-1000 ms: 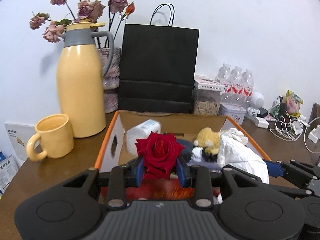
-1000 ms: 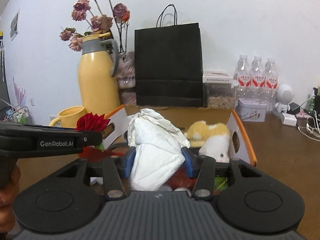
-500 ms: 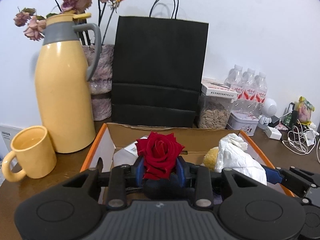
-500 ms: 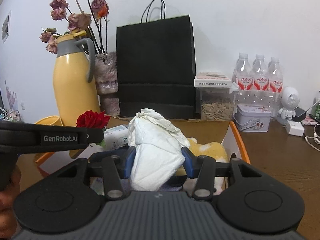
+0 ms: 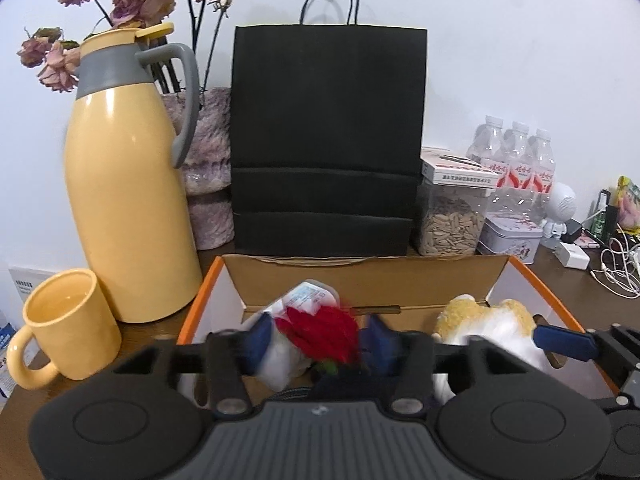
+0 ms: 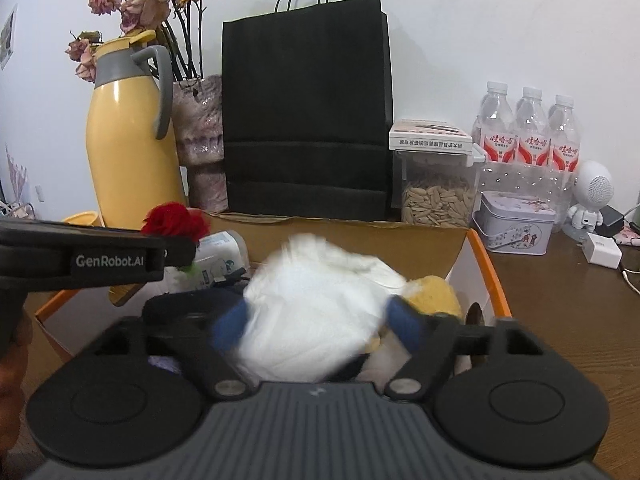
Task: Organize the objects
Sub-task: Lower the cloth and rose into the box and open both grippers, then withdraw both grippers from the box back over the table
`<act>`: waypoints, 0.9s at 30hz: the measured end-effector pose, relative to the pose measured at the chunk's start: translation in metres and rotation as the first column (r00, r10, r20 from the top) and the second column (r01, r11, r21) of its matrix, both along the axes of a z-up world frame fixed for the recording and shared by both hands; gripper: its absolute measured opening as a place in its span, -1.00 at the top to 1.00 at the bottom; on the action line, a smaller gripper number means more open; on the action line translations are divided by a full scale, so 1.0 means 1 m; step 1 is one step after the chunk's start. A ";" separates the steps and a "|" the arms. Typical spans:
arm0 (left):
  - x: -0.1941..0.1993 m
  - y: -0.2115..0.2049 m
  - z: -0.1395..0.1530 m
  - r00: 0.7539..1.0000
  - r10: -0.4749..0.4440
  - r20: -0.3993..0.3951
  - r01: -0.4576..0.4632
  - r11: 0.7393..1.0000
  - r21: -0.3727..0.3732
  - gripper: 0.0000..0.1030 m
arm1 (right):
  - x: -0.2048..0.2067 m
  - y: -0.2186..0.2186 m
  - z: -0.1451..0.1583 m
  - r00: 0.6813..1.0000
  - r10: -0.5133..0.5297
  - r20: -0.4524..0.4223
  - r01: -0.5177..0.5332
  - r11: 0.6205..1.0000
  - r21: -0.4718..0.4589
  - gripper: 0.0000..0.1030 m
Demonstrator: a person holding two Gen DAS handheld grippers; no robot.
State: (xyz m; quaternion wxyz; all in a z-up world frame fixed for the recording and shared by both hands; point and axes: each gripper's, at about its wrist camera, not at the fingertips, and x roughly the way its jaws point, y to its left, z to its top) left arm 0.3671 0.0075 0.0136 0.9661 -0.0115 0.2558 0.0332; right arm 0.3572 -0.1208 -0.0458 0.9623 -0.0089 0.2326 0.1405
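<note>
An open cardboard box with orange edges (image 5: 208, 284) (image 6: 486, 264) sits on the brown table. My left gripper (image 5: 316, 340) stands open over it, the blurred red rose (image 5: 322, 334) loose between its spread blue pads. The rose also shows in the right wrist view (image 6: 174, 220). My right gripper (image 6: 316, 320) is open too, with the white crumpled cloth (image 6: 312, 304) blurred between its pads, over a yellow plush toy (image 6: 434, 294) (image 5: 480, 316). A white bottle (image 5: 310, 296) (image 6: 218, 252) lies in the box.
Behind the box stand a yellow thermos (image 5: 128, 200), a yellow mug (image 5: 66, 328), a vase of dried roses (image 5: 208, 168), a black paper bag (image 5: 324, 140), a seed jar (image 5: 450, 220), water bottles (image 6: 530, 136), a tin (image 6: 516, 228) and chargers with cables (image 5: 612, 264).
Both grippers have opened; the rose and the cloth are blurred and lower between the pads, dropping toward the box. Both cameras moved closer to the box's back wall.
</note>
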 end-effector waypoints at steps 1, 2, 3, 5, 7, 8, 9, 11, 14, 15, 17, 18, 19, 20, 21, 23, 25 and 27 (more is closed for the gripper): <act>0.000 0.000 0.000 1.000 0.006 0.001 -0.006 1.000 0.003 -0.69 | 0.000 0.001 0.000 1.000 -0.004 0.002 0.004 1.000 -0.010 -0.76; 0.000 0.000 0.000 1.000 0.013 0.006 -0.013 1.000 0.011 -0.85 | 0.000 0.001 -0.001 1.000 -0.010 0.001 0.010 1.000 -0.012 -1.00; -0.001 -0.001 0.001 1.000 0.018 0.012 -0.018 1.000 0.021 -0.87 | 0.000 0.000 -0.001 1.000 -0.015 0.002 0.015 1.000 -0.013 -1.00; -0.002 -0.003 0.002 1.000 0.024 0.016 -0.025 0.999 0.034 -0.91 | -0.001 0.000 -0.002 1.000 -0.028 0.011 0.028 0.999 -0.022 -1.00; -0.002 -0.003 0.001 1.000 0.024 0.016 -0.024 0.999 0.036 -0.94 | 0.000 -0.001 -0.002 1.000 -0.031 0.006 0.031 0.999 -0.019 -1.00; -0.002 -0.003 0.001 1.000 0.024 0.014 -0.024 0.999 0.037 -0.95 | 0.000 -0.002 -0.003 1.000 -0.030 0.003 0.030 0.999 -0.017 -1.00; -0.002 -0.003 0.001 1.000 0.025 0.013 -0.026 0.999 0.037 -0.95 | 0.000 -0.002 -0.003 1.000 -0.029 0.002 0.029 0.999 -0.017 -1.00; -0.002 -0.003 0.000 1.000 0.028 0.011 -0.028 0.999 0.035 -0.95 | 0.000 -0.001 -0.003 1.000 -0.028 0.003 0.029 0.999 -0.019 -1.00; -0.002 -0.002 0.000 0.999 0.031 0.008 -0.031 0.999 0.031 -0.95 | -0.001 -0.001 -0.001 1.000 -0.027 0.006 0.027 0.999 -0.016 -1.00; -0.003 -0.002 0.000 0.999 0.031 0.008 -0.031 0.999 0.029 -0.95 | -0.002 -0.001 -0.001 1.000 -0.027 0.008 0.027 1.000 -0.015 -1.00; -0.004 -0.002 0.000 1.000 0.030 0.009 -0.030 0.999 0.027 -0.96 | -0.004 -0.001 0.000 1.000 -0.028 0.012 0.028 1.000 -0.013 -1.00; -0.005 -0.002 0.000 1.000 0.027 0.011 -0.028 0.999 0.025 -0.96 | -0.005 -0.001 0.000 0.999 -0.028 0.014 0.028 1.000 -0.013 -1.00; -0.007 -0.002 0.000 1.000 0.026 0.012 -0.026 0.999 0.023 -0.97 | -0.006 -0.001 0.000 0.999 -0.029 0.018 0.029 0.999 -0.012 -1.00; -0.008 -0.002 0.001 1.000 0.026 0.013 -0.026 0.999 0.022 -0.97 | -0.007 -0.002 0.001 0.999 -0.029 0.021 0.030 0.999 -0.011 -1.00; -0.010 -0.003 0.001 1.000 0.026 0.015 -0.026 0.999 0.021 -0.98 | -0.009 -0.002 0.002 0.999 -0.029 0.027 0.029 1.000 -0.011 -1.00; -0.015 -0.003 0.002 0.999 0.023 0.021 -0.024 1.000 0.019 -0.99 | -0.012 -0.002 0.004 0.999 -0.029 0.039 0.029 0.999 -0.013 -1.00; -0.021 -0.002 0.003 0.999 0.022 0.027 -0.023 1.000 0.020 -0.99 | -0.018 -0.003 0.005 0.998 -0.030 0.053 0.031 0.999 -0.017 -1.00; -0.027 -0.001 0.003 0.999 0.022 0.029 -0.023 1.000 0.021 -0.99 | -0.024 -0.006 0.006 0.998 -0.033 0.060 0.035 0.999 -0.022 -1.00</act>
